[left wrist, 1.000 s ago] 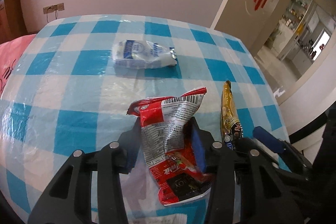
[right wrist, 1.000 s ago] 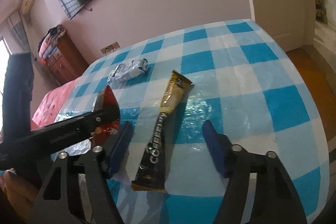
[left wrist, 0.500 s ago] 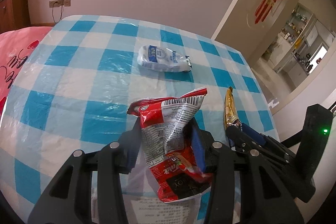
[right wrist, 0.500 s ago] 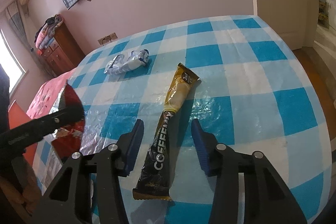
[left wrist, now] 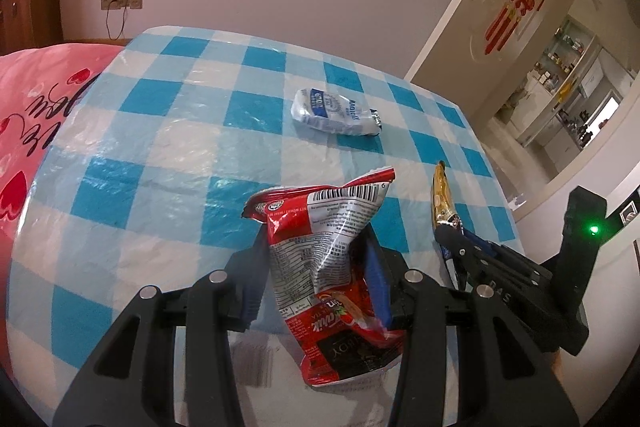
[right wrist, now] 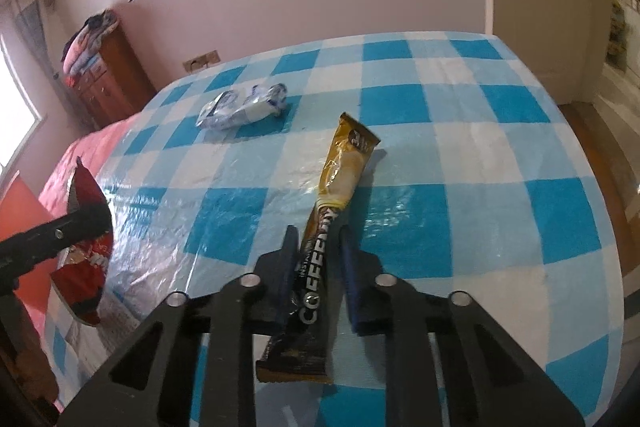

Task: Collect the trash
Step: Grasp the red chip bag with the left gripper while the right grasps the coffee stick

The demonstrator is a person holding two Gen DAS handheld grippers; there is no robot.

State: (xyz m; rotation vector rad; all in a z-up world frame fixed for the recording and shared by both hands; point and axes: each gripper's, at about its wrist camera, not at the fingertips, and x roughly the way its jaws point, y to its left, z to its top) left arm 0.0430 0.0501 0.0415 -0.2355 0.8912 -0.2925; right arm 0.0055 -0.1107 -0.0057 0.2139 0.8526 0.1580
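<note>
My left gripper (left wrist: 316,247) is shut on a crumpled red snack wrapper (left wrist: 324,255) and holds it above the checked table (left wrist: 160,163). The wrapper also shows at the left of the right wrist view (right wrist: 86,247). My right gripper (right wrist: 318,241) has closed in around a gold and black coffee-mix sachet (right wrist: 328,219) that lies on the table; the pads touch or nearly touch it. The sachet and right gripper also show in the left wrist view (left wrist: 440,195). A white and blue plastic packet (left wrist: 334,113) lies further back on the table; it also shows in the right wrist view (right wrist: 242,107).
The table has a blue and white checked cloth under clear plastic (right wrist: 460,147). A pink bed cover (left wrist: 36,115) lies to the left. An open door (left wrist: 500,7) stands at the back right. A wooden cabinet (right wrist: 108,79) stands by the far wall.
My right gripper's jaws have narrowed from wide open to tight around the coffee sachet. My left gripper has lifted and drawn back with the red wrapper still in it.
</note>
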